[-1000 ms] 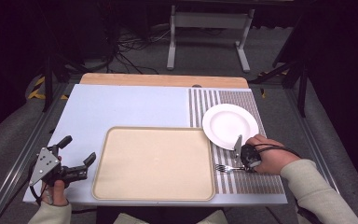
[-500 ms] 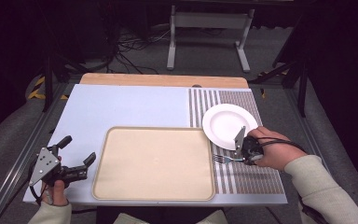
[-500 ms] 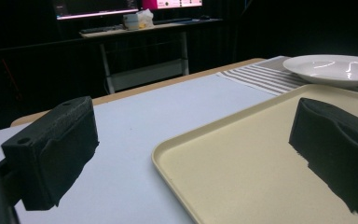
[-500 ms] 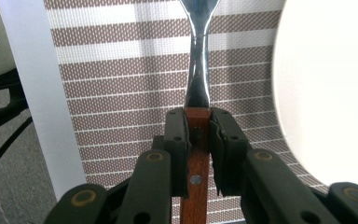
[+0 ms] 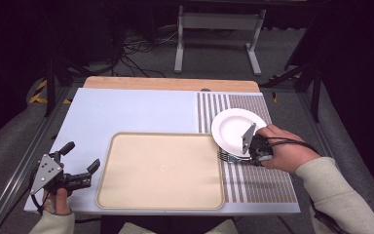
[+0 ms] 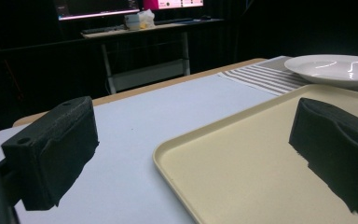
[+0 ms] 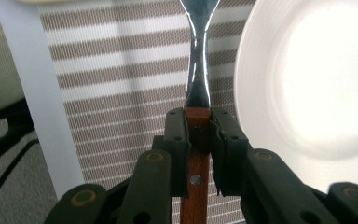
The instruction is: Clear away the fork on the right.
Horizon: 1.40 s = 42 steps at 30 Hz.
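Two grippers work a blue-topped table (image 5: 136,109) in the high view, where the fork (image 5: 230,157) is hard to make out: just its tines peek out on the striped placemat (image 5: 253,183), at the near rim of the white plate (image 5: 233,127), the rest hidden under the right gripper (image 5: 246,155) and the hand around it. A beige tray (image 5: 160,170) lies between the two hands; the left gripper (image 5: 80,163) hovers at the tray's left edge, jaws spread, holding nothing. In the left gripper view, the left gripper's (image 6: 191,154) two black jaws stand wide apart, framing the tray's corner (image 6: 242,177), the plate (image 6: 335,69) cut off at right. In the right gripper view, the right gripper (image 7: 198,140) clamps the fork's (image 7: 198,70) wooden handle, its tines cut off at the top edge, above the placemat (image 7: 121,93) just beside the plate (image 7: 317,84).
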Motion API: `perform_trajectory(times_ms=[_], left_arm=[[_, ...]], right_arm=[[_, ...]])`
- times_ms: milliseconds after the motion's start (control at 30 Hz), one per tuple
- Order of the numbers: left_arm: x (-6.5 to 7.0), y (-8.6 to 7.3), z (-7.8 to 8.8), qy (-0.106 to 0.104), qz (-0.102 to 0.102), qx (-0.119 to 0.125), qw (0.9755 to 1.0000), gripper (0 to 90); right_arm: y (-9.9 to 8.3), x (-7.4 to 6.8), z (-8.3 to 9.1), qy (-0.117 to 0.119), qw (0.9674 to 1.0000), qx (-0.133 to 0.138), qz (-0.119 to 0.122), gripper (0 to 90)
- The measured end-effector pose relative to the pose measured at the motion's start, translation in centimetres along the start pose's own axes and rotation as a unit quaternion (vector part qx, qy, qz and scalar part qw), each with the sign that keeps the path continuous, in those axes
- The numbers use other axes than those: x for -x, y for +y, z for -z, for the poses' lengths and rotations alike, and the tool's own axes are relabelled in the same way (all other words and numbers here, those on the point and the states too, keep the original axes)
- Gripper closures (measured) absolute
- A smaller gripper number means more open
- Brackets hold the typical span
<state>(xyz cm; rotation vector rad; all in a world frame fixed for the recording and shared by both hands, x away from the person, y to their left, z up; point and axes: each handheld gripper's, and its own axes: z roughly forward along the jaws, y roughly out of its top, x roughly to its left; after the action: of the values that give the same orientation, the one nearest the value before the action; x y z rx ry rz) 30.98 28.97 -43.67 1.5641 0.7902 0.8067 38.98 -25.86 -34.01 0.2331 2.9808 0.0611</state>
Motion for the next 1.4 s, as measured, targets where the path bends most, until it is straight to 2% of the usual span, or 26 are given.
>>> perform_trajectory(times_ms=[200,333,400,467,567,633,733,767,867,967,1100,1167,1300,1400], left_arm=[[0.0,0.0,0.0,0.002,-0.002,-0.001,1.0,1.6],[0.0,0.0,0.0,0.002,0.0,-0.001,1.0,1.6],[0.0,0.0,0.0,0.003,-0.002,0.0,1.0,1.6],[0.0,0.0,0.0,0.003,-0.002,0.0,1.0,1.6],[0.0,0.0,0.0,0.004,-0.002,0.0,1.0,1.6],[0.0,0.0,0.0,0.005,-0.002,0.0,1.0,1.6],[0.0,0.0,0.0,0.005,-0.003,0.0,1.0,1.6],[0.0,0.0,0.0,0.005,-0.003,0.0,1.0,1.6],[0.0,0.0,0.0,0.005,-0.003,0.0,1.0,1.7],[-0.1,0.0,0.0,0.004,-0.002,-0.001,1.0,1.6],[0.0,0.1,0.0,0.005,-0.003,0.0,1.0,1.6],[0.0,0.0,0.0,0.005,-0.003,0.0,1.0,1.6],[-0.1,0.0,0.0,0.004,-0.002,0.0,1.0,1.6],[0.0,0.0,0.0,0.004,-0.002,-0.001,1.0,1.6]], right_arm=[[1.5,0.2,0.5,-0.002,0.9991,0.03,-0.03,77.6],[2.7,0.3,0.8,0.004,0.9963,0.056,-0.066,77.7],[2.9,0.3,0.9,0.004,0.9955,0.061,-0.072,77.7],[3.5,0.4,1.1,0.012,0.9922,0.077,-0.097,77.7],[4.2,0.3,1.1,0.02,0.9887,0.089,-0.119,77.7],[4.7,0.2,1.1,0.021,0.9851,0.097,-0.14,77.7],[5.3,0.2,1.1,0.028,0.9778,0.11,-0.176,77.7],[5.3,0.2,1.1,0.028,0.9778,0.11,-0.176,77.7],[6.0,0.0,0.9,0.035,0.9687,0.119,-0.215,77.7],[6.8,-0.5,0.6,0.046,0.9582,0.129,-0.251,77.7],[7.6,-0.7,0.3,0.051,0.9481,0.133,-0.284,77.7],[7.8,-0.7,0.1,0.056,0.9419,0.135,-0.303,77.7],[8.1,-0.8,-0.2,0.066,0.9333,0.139,-0.324,77.7],[8.4,-0.7,-0.4,0.072,0.9254,0.141,-0.344,77.7]])
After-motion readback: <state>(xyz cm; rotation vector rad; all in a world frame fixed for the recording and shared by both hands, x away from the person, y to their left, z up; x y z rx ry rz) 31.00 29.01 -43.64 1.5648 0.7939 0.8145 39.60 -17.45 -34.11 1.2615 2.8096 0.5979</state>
